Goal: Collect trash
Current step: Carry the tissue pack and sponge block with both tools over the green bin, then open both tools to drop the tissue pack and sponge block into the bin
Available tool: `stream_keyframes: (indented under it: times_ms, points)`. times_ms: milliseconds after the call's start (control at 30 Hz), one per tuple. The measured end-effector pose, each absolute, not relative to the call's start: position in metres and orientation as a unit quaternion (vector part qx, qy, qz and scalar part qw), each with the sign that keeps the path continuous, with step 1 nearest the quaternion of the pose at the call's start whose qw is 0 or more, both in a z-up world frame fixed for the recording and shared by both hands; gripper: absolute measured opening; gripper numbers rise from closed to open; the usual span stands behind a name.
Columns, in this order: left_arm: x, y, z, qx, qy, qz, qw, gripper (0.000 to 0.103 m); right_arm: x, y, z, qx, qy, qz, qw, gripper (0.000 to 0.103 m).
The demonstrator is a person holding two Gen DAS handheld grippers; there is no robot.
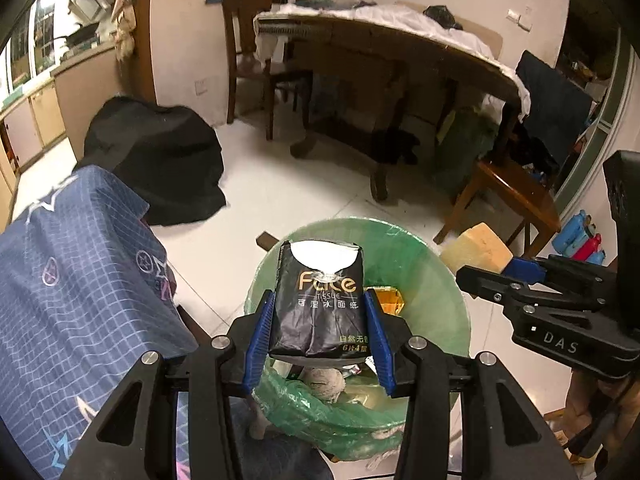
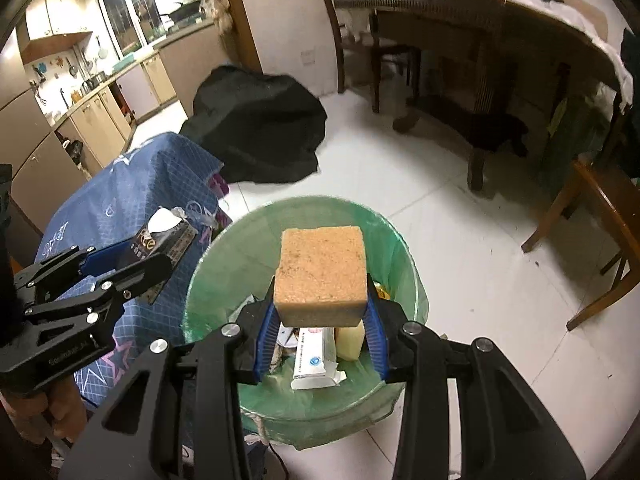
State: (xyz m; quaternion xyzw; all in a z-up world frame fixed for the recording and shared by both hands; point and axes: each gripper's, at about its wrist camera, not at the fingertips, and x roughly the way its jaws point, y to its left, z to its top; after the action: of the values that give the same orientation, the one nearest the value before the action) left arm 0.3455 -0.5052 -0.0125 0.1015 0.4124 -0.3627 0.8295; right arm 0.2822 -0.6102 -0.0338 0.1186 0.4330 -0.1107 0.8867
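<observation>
- Left wrist view: left gripper clamps a black tissue pack between its blue pads, jaws narrowed onto the pack's sides.
- Pack hangs over the mouth of the green-lined trash bin; white tissue shows at its torn top.
- Right gripper at right edge, pinching a yellow sponge beside the bin rim.
- Blue patterned cloth left of bin; black bag on floor behind.
- Right wrist view: right gripper closed on the sponge, held above the bin.
- Rubbish lies inside, including a white box.
- Left gripper at left, tissue pack in its jaws, over the blue cloth.
</observation>
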Motion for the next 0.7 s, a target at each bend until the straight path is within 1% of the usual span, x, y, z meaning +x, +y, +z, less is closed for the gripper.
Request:
stream_keyframes:
  times_ms: [367,700]
  points:
    - [0.366,-0.519,-0.041,0.115,0.437,-0.359,0.817,0.045,0.292,-0.62,-0.048,0.129,0.461,-0.099,0.872,0.037]
    - [0.364,-0.522,-0.046,0.113,0.435,-0.359,0.818,0.045,0.293,-0.622,-0.051,0.128,0.46,-0.1,0.873,0.037]
